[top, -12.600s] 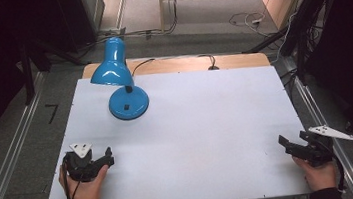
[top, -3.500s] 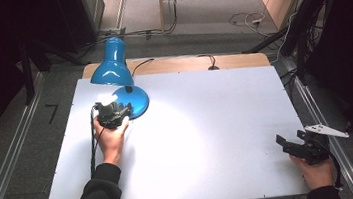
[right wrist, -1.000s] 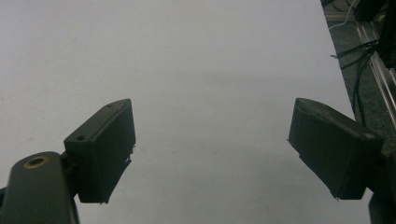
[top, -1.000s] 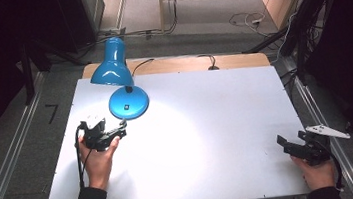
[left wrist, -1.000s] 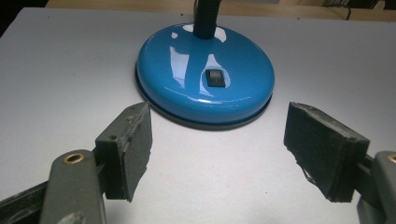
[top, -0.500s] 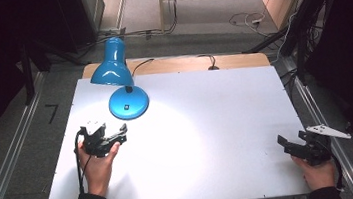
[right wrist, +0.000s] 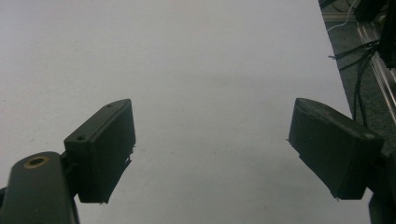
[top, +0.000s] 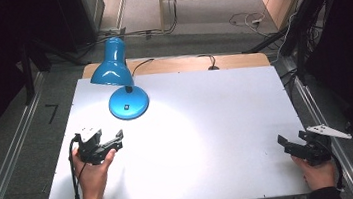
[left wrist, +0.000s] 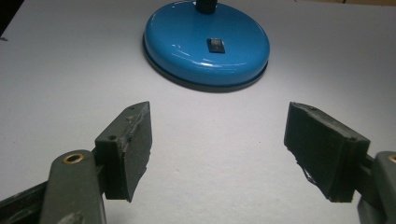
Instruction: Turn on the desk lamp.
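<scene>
Left gripper (top: 113,140), black and two-jawed, held low over the white rectangular table top (top: 207,126) near its left edge, jaws spread wide with nothing between them. In the left gripper view, same gripper (left wrist: 218,154) with both dark pads apart over bare white surface, gap empty.

Straight ahead of those jaws, near but not touching: glossy blue desk lamp with round domed metal base (left wrist: 206,44), standing flat on the table. Small dark rectangular switch (left wrist: 215,45) set into the top of the base, facing the jaws; black stem rising from the far side of the dome. Thin dark rim under the base against the white top. From the high view, lamp base (top: 129,105) just beyond the jaw tips and slightly to their right, blue cone-shaped shade (top: 109,66) tilted beyond it, past the base from the gripper. Bright pool of light on the table to the right of the jaws.

Right gripper (top: 285,145) well apart from the lamp, at the near right corner, resting in a hand low over the table. In the right gripper view (right wrist: 210,154), jaws wide, empty, bare white surface ahead; table edge and dark cables (right wrist: 359,70) off to the right of the right-hand jaw.
</scene>
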Motion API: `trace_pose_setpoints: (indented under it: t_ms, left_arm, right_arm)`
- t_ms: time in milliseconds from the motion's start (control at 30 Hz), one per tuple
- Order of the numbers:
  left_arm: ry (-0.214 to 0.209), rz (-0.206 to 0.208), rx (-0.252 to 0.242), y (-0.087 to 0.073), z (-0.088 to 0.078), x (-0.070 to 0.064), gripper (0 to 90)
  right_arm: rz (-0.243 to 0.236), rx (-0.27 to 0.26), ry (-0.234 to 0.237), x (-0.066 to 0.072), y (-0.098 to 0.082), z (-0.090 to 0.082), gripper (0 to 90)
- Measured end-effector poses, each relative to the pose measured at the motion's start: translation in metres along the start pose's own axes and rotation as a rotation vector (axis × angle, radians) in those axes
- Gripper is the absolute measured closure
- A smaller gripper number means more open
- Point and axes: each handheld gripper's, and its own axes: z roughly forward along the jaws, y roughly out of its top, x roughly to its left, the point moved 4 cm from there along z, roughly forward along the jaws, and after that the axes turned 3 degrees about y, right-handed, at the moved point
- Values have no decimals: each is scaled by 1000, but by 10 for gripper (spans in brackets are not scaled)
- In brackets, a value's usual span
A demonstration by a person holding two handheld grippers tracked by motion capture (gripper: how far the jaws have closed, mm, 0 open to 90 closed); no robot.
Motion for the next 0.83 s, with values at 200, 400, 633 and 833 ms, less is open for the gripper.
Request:
trace_pose_setpoints:
  t_ms: [200, 400, 633, 833]
  left_arm:
    - [33, 32, 3, -8, -8, 3, 246]
    - [59, 13, 30, -15, -15, 11, 245]
    - [89, 13, 39, -22, -21, 20, 245]
    - [125, 33, 55, -29, -21, 24, 221]
  right_arm:
    - [-5, 0, 4, 1, 0, 0, 132]
    - [-4, 1, 1, 0, 0, 0, 132]
    - [-4, 1, 2, 0, 0, 0, 132]
    - [-3, 0, 1, 1, 0, 0, 132]
